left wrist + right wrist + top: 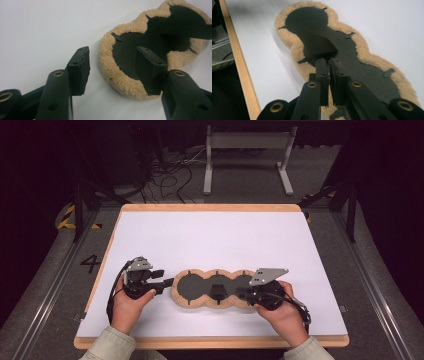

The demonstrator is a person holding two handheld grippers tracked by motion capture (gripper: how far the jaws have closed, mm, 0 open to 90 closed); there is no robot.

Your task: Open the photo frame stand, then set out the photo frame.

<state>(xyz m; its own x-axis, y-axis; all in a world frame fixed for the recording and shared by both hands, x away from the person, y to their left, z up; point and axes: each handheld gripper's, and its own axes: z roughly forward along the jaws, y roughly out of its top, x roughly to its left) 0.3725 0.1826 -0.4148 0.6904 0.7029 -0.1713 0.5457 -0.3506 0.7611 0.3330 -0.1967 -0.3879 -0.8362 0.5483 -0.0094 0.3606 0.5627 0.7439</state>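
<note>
a fleecy tan pad [209,289] with three rounded lobes and a black inner face lies flat on the white table [210,237], near the front edge and about midway between the left and right edges, its long side running along that edge. small black tabs sit around the edge of the black face.

the left gripper [167,283] is at the pad's left end, held in the person's left hand [127,307]. its jaws stand apart with nothing pressed between them. in the left gripper view [113,71] one jaw is over bare table just beside the fleece rim, the other over the black face of the end lobe, so the rim of the pad [117,75] lies in the gap.

the right gripper [239,293] comes in from the pad's right end, held in the right hand [287,315]. in the right gripper view [329,65] its jaws are drawn nearly together, pinching a black flap [320,45] that rises off the dark face of the pad [372,60]. in the high view the flap [218,291] sits at the middle lobe.
</note>
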